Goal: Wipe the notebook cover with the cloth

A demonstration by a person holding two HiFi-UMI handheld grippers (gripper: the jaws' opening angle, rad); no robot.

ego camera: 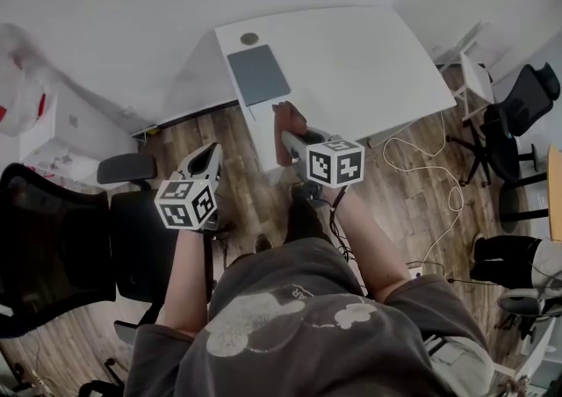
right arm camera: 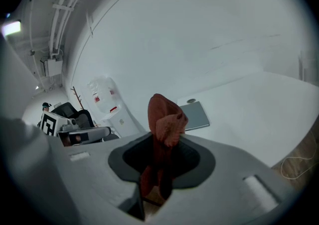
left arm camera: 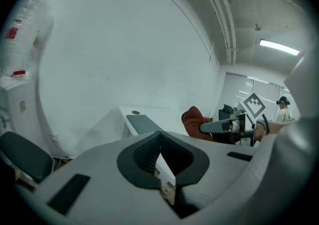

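A grey notebook (ego camera: 257, 75) lies near the left end of the white table (ego camera: 369, 61); it also shows in the left gripper view (left arm camera: 144, 124) and the right gripper view (right arm camera: 195, 115). My right gripper (ego camera: 286, 125) hangs in front of the table's near edge, shut on a rust-red cloth (ego camera: 283, 139) that bunches up above its jaws (right arm camera: 166, 118). To the left and nearer me, my left gripper (ego camera: 213, 153) is over the wooden floor, its jaws together with nothing between them (left arm camera: 159, 139). Neither gripper touches the notebook.
A round grommet (ego camera: 249, 39) sits beyond the notebook. A black office chair (ego camera: 61, 246) stands at my left, another chair (ego camera: 527, 101) and a small white stand (ego camera: 477, 79) at the right. Cables (ego camera: 435, 202) trail on the floor. A white cabinet (ego camera: 44, 136) is far left.
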